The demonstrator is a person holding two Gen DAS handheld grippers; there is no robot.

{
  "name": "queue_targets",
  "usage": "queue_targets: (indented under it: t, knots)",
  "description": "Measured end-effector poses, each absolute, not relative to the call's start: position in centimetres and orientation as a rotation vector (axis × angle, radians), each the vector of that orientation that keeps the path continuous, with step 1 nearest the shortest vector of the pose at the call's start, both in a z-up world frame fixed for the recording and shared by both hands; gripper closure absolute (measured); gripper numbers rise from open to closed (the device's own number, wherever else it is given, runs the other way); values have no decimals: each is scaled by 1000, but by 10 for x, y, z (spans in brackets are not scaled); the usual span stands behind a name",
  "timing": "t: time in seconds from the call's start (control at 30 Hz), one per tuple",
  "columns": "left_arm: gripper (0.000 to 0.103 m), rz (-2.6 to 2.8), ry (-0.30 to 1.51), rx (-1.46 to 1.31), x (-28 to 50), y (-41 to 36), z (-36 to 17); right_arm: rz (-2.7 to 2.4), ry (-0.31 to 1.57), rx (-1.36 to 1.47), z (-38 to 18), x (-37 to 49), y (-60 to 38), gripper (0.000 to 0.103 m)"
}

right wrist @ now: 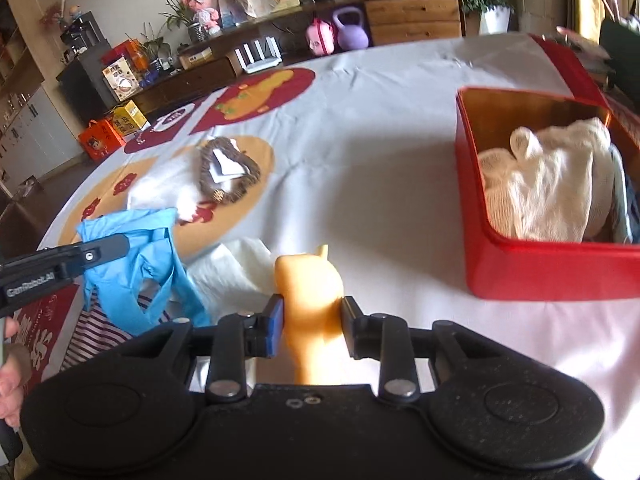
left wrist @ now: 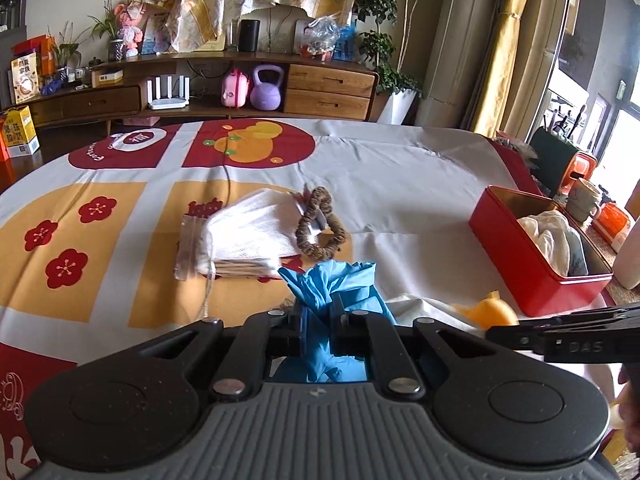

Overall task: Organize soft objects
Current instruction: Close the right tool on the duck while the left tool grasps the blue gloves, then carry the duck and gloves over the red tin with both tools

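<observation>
My left gripper [left wrist: 320, 316] is pinching the blue glove [left wrist: 334, 284] between its fingers; my right gripper [right wrist: 312, 316] is squeezing the orange toy [right wrist: 308, 288], near the red tin [right wrist: 540, 268] by the table's right edge.

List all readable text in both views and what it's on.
"DAS" on the right tool's black finger, seen in the left wrist view.
"GenRobot.AI" on the left tool's black finger, seen in the right wrist view; first letters are soft.
Red characters on the tablecloth, beside the white folded cloth: partly covered, unreadable.
Print on the yellow carton and orange boxes: too small, blurred.
</observation>
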State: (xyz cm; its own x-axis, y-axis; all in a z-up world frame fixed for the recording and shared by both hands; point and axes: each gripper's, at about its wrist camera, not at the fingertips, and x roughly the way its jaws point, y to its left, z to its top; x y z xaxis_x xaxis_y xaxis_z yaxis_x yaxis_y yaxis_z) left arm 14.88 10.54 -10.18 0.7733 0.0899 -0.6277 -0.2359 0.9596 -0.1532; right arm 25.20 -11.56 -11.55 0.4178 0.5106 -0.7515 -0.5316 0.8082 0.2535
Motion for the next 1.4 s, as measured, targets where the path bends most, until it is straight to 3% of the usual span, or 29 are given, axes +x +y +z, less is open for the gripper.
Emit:
queue_targets:
  t: [0.2, 0.27, 0.4, 0.73, 1.4]
  knots:
    - [94, 174, 676, -231, 150, 103, -104, 644, 915, 8, -116, 258, -119, 68]
    - [94, 176, 679, -237, 151, 104, -105, 643, 917, 37, -116, 263, -120, 61]
    - [94, 173, 689, -241, 153, 103, -108, 632, 948, 13, -124, 271, -115, 61]
    - [94, 163, 695, -244, 154, 102, -108, 654, 956, 92, -128, 269, -124, 77]
    - [94, 50, 639, -184, 149, 43, -55, 657, 798, 134, -58, 233, -187, 79]
